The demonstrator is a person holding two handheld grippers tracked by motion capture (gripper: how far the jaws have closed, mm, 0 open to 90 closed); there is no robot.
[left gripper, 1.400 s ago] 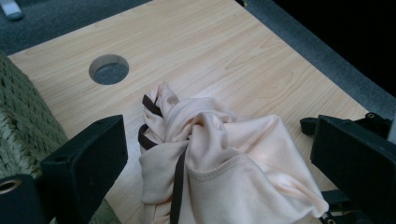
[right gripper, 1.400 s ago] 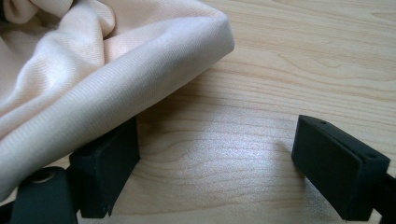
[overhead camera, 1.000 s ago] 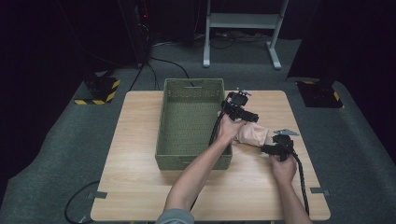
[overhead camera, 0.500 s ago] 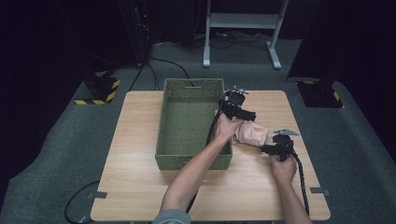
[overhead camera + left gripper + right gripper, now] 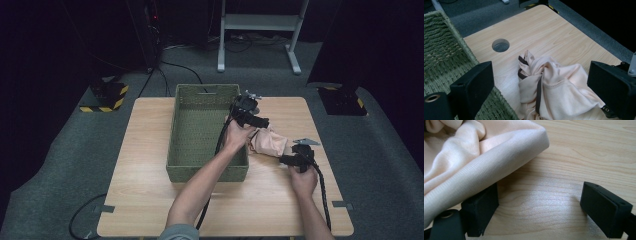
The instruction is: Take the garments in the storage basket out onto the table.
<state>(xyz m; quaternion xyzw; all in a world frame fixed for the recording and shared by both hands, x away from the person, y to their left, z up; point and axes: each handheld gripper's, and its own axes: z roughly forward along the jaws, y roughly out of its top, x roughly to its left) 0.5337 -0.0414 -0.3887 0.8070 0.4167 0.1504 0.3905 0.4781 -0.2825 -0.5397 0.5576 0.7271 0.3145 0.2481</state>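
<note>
A crumpled peach cloth (image 5: 268,142) with dark trim lies on the wooden table (image 5: 150,195), just right of a green woven basket (image 5: 207,131). My left gripper (image 5: 259,121) hovers over the cloth's far end, reaching across the basket's right wall. In the left gripper view its jaws stand wide open (image 5: 540,87) with the cloth (image 5: 554,90) between and below them. My right gripper (image 5: 286,159) rests at the cloth's near right edge. In the right gripper view it is open (image 5: 540,205), low on the table, and a fold of the cloth (image 5: 481,157) drapes over its left jaw.
The basket (image 5: 441,50) looks empty inside. A round hole (image 5: 500,45) pierces the tabletop beyond the cloth. Black cables trail from both grippers toward the table's near edge. Dark equipment and a white stand (image 5: 260,30) stand on the floor behind the table.
My left gripper has drifted a little toward the far side of the table. The cloth and my right gripper have kept their places.
</note>
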